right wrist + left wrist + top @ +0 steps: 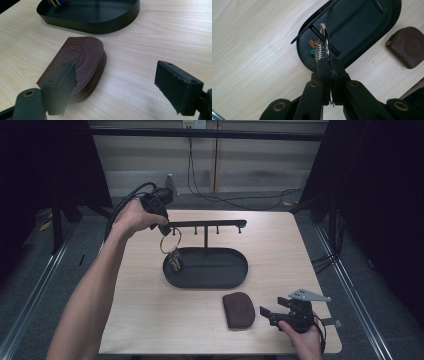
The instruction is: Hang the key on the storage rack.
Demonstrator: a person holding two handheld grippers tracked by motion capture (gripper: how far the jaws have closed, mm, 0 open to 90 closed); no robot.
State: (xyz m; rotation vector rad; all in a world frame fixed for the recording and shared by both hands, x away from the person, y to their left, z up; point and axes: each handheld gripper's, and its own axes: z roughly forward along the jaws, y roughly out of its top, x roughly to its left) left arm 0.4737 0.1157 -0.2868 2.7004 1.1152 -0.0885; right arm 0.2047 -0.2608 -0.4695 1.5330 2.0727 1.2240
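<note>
Metal key ring (170, 240) with small coloured keys (174, 261), light, stiff, slick; likely to swing and slip, best pinched on the loop's upper arc. Hangs at the left end of the black rack (206, 224), keys dangling over the oval tray (235, 275). Left gripper (329, 63) clamped on the loop, forearm stretched forward. Right gripper (115, 80) spread wide, low beside the brown leather pouch (75, 62), empty.
</note>
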